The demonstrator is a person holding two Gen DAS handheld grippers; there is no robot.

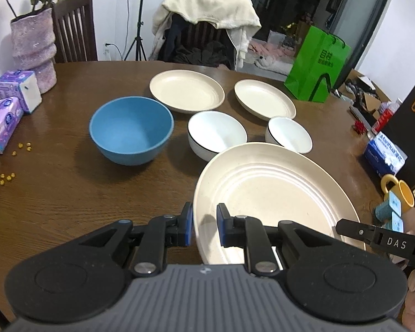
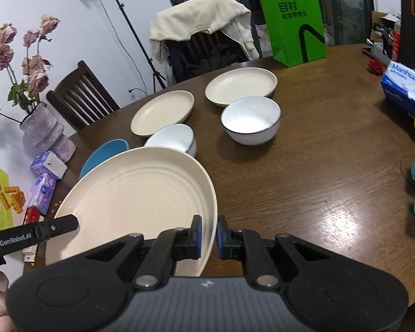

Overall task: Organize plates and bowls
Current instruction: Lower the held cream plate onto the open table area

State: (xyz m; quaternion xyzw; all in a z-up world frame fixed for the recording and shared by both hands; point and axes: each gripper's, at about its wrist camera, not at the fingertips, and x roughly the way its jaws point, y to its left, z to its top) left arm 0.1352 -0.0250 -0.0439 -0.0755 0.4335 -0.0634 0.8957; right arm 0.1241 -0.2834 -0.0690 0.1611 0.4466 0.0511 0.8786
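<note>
- Left gripper (image 1: 204, 225): jaws clamped on the left rim of the big plate (image 1: 274, 202); one blue pad inside the rim, the other outside.
- Right gripper (image 2: 209, 232): jaws clamped on the right rim of the same plate (image 2: 132, 199), pads on either side of the rim.
- Big plate: cream, ringed, gripped on opposite rims by both grippers, over the table's near edge. Tilted in both views; whether its underside touches the table (image 1: 69, 193) I cannot tell.
- In the left view the right gripper's finger (image 1: 354, 231) shows at the plate's right rim; in the right view the left gripper's finger (image 2: 58, 225) shows at its left rim.
- Just beyond the plate: two white bowls with dark rims, one nearer the table's middle (image 1: 217, 134), one further right (image 1: 289, 134). The big plate's far rim overlaps both in the left view.
- Blue bowl (image 1: 131, 130): upright, left of the white bowls, apart from them.
- Two smaller cream plates toward the far edge: left one (image 1: 186, 91), right one (image 1: 264, 98), side by side, not touching.
- Far edge, right: green bag (image 1: 316, 65), upright.
- Left edge: purple vase (image 1: 33, 51) with roses, tissue packs (image 1: 19, 90) beside it, small yellow bits (image 1: 22, 146) scattered near.
- Right edge: blue glove box (image 1: 384, 156), yellow mug (image 1: 398, 192).
</note>
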